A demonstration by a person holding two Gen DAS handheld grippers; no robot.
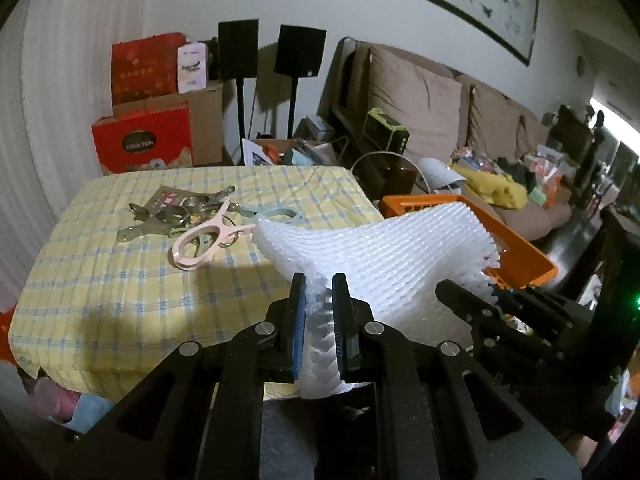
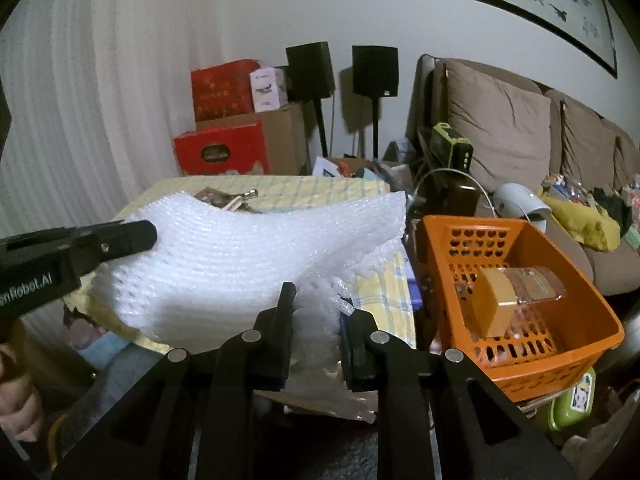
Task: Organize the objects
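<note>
Your left gripper (image 1: pixel 320 284) sits nearest the lens, its jaws pinched tight on one edge of the white foam netting (image 1: pixel 384 256). Your right gripper (image 2: pixel 316 296) clamps the other edge of the same sheet, so the netting hangs stretched between both tools, lifted above the near right corner of the yellow checked tablecloth (image 1: pixel 120 280). Farther left on that cloth lies a heap of clips and keys, with a pink clip (image 1: pixel 204 236) on its near side. To the right, just beside the table, stands the orange basket (image 2: pixel 592 320); a clear jar with a tan lid (image 2: pixel 516 300) lies on its side inside it.
</note>
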